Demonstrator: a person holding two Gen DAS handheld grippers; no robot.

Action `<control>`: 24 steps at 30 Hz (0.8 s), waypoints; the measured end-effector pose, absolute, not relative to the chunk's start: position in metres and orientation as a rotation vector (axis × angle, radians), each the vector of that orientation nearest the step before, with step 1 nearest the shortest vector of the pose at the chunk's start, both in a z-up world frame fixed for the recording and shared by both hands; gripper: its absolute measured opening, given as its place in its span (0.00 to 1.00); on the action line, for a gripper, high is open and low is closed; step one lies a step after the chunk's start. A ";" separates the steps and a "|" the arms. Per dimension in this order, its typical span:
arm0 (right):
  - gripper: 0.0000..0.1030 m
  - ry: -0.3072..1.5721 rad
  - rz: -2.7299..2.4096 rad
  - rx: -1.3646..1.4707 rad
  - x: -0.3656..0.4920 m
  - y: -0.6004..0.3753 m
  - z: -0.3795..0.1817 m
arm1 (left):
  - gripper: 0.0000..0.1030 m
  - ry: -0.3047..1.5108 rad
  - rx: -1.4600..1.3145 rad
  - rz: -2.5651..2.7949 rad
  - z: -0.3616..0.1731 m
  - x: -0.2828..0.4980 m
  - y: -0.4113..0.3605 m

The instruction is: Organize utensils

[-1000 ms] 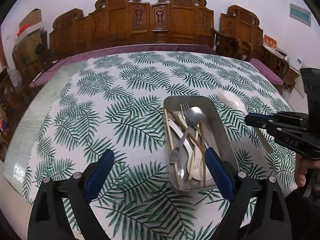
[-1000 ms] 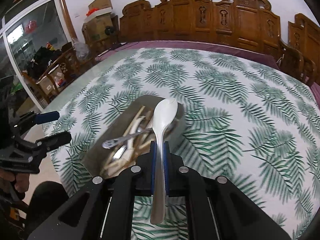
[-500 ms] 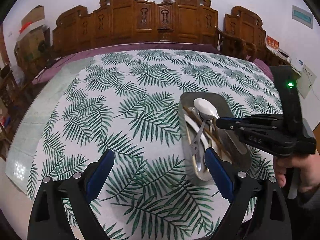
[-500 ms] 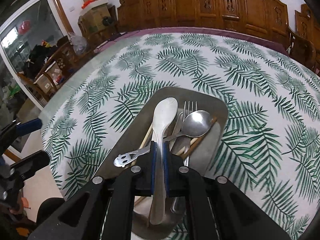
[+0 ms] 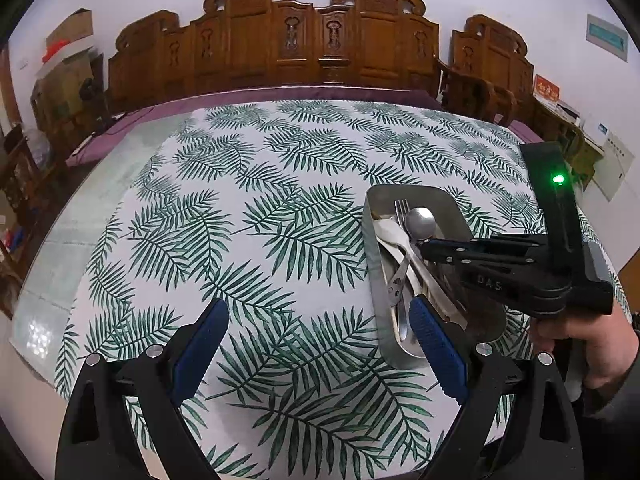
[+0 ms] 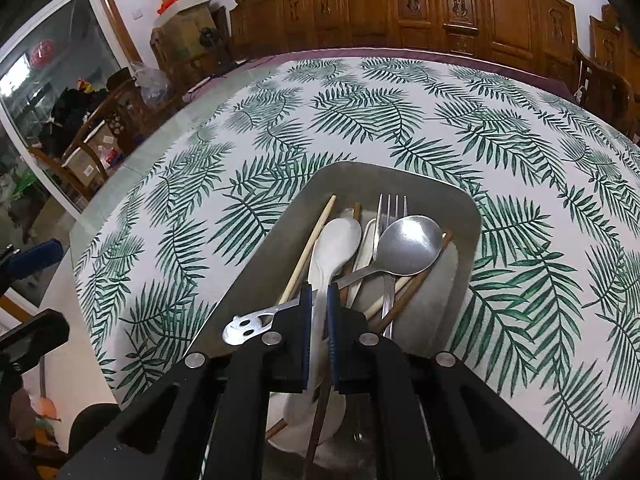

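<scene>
1. Where my right gripper (image 6: 319,300) reaches into the rectangular grey metal tray (image 6: 466,216), its two blue-padded fingers (image 6: 306,304) pinch the handle of one white ceramic spoon (image 6: 336,240), whose bowl lies low inside the tray.
2. I count one shiny steel spoon (image 6: 408,244) with a cut-out face on its handle end, lying slantwise across the other pieces.
3. I count one steel fork (image 6: 390,210), tines toward the tray's far end, partly under the steel spoon.
4. One pale wooden chopstick (image 6: 316,236) runs along the tray's left side; at least two darker brown ones (image 6: 404,300) lie beneath the spoons. I cannot tell the exact total.
5. A second white spoon (image 6: 368,244) shows between the held spoon and the fork.
6. My left gripper (image 5: 320,350) hovers above the palm-leaf printed tablecloth (image 5: 240,220), jaws spread wide and holding nothing, with the tray just beyond its right finger.
7. In the left view my right hand (image 5: 592,348) grips the tool's handle.
</scene>
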State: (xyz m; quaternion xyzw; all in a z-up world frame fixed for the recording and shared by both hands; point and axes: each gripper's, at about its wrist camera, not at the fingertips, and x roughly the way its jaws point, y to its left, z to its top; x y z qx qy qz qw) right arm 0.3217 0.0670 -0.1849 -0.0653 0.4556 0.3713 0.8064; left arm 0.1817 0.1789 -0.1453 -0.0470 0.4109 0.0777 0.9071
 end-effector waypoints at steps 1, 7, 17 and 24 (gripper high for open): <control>0.09 0.963 0.796 -0.139 0.319 0.063 -0.180 | 0.85 0.847 -0.097 0.159 -0.145 0.181 0.178; 0.17 0.875 0.794 -0.142 0.295 0.028 -0.150 | 0.85 0.831 -0.095 0.136 -0.134 0.177 0.160; 0.45 0.800 0.722 -0.125 0.247 -0.051 -0.118 | 0.92 0.797 -0.086 0.083 -0.114 0.159 0.115; 0.61 0.769 0.664 -0.105 0.208 -0.106 -0.103 | 0.92 0.781 -0.071 0.045 -0.108 0.139 0.076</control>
